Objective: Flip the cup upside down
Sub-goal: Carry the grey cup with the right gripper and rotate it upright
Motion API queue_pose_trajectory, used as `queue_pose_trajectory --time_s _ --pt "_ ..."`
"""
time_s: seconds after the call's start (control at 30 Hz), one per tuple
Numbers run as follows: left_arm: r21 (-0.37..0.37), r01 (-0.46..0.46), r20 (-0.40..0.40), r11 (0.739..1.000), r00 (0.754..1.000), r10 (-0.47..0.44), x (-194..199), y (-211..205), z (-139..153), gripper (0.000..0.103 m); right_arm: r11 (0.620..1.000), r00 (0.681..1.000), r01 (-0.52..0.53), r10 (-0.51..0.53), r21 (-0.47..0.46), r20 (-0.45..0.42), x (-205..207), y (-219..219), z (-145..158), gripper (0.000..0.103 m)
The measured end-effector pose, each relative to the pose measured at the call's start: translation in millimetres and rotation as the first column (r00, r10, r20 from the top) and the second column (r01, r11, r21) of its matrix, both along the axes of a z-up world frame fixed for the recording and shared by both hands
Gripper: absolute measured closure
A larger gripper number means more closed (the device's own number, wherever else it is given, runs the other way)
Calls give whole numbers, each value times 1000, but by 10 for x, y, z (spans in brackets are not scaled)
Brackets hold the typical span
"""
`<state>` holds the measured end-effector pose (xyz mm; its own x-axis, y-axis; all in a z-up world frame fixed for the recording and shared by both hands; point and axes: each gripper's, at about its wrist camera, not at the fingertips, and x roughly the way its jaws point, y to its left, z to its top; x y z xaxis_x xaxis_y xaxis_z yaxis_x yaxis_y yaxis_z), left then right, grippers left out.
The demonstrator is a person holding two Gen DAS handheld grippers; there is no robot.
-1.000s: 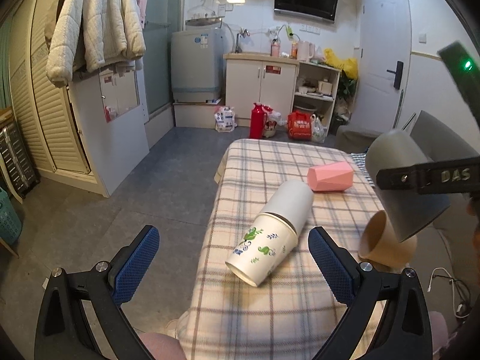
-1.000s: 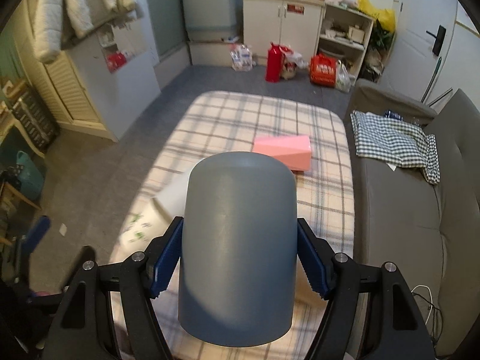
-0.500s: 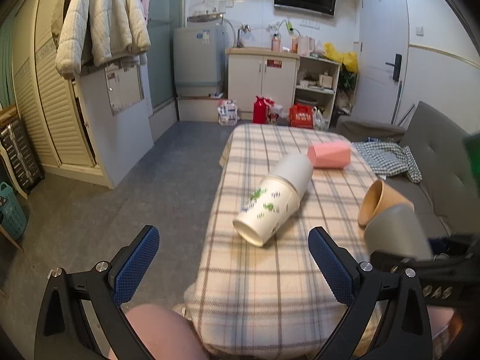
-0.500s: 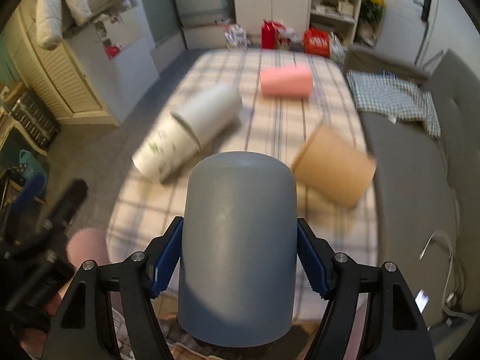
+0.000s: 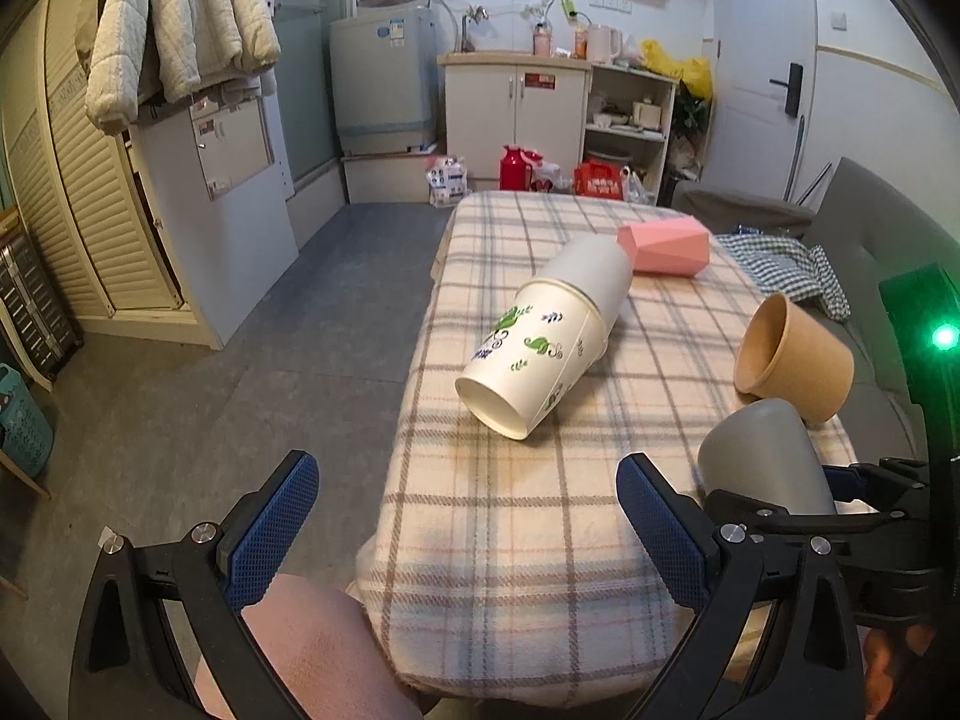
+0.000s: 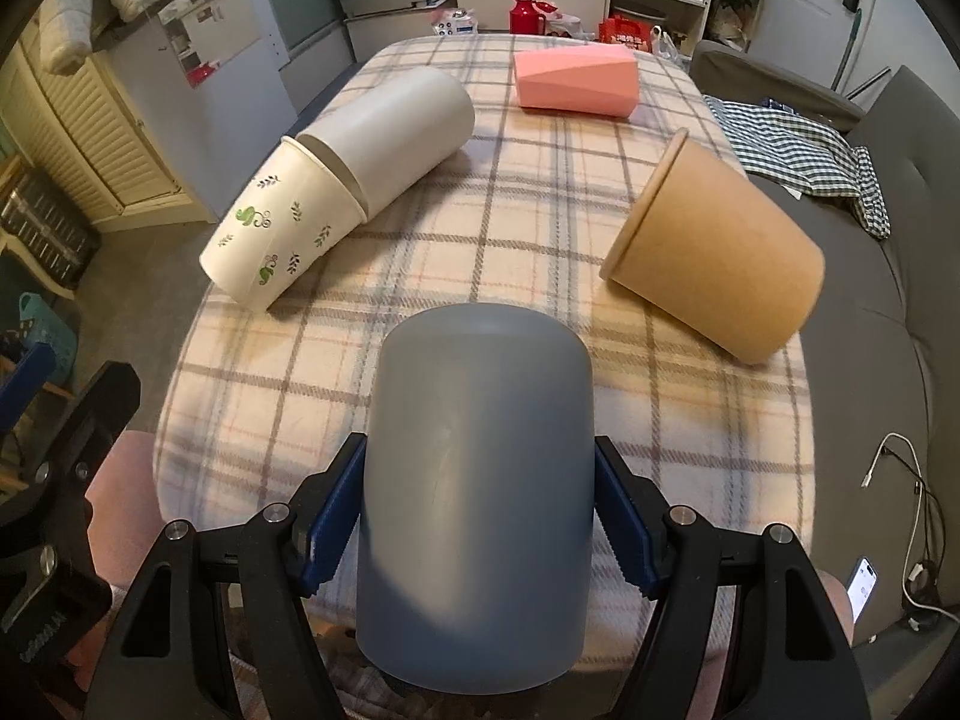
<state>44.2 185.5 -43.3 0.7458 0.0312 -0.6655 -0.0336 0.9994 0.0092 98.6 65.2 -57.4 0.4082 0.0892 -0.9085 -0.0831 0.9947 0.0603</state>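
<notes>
My right gripper (image 6: 477, 516) is shut on a grey cup (image 6: 477, 480), blue pads on its sides, closed bottom pointing away from the camera, over the near edge of the plaid table (image 6: 480, 252). In the left wrist view the grey cup (image 5: 762, 456) shows at the right, tilted in the right gripper. My left gripper (image 5: 462, 516) is open and empty in front of the table's near left edge.
A white paper cup with green print (image 5: 528, 372) lies on its side, nested with a plain white cup (image 5: 591, 276). A brown paper cup (image 5: 792, 360) lies near the right edge. A pink faceted cup (image 5: 663, 249) lies farther back. A grey sofa (image 6: 870, 300) stands at the right.
My right gripper has carried the grey cup down and back to the table's near edge. The left gripper has pulled back and stayed open.
</notes>
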Motion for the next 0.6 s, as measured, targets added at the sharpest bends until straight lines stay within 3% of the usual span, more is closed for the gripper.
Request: queue_pose_trajectory --time_s 0.17,0.3,0.47,0.6 --pt "9 -9 -27 1000 1000 10 52 -11 -61 1 1000 1000 -16 16 17 -5 41 -10 -67 31" --pt "5 -8 -34 1000 999 8 69 -38 -57 1 999 998 2 -4 35 57 9 -107 41 14" --pt "4 -8 -39 1000 999 8 78 -141 63 1 1000 987 12 -13 11 160 -65 -319 331 13" --pt "-4 23 -60 1000 998 -23 138 -338 171 1 1000 981 12 -8 -17 195 -121 -520 453 13"
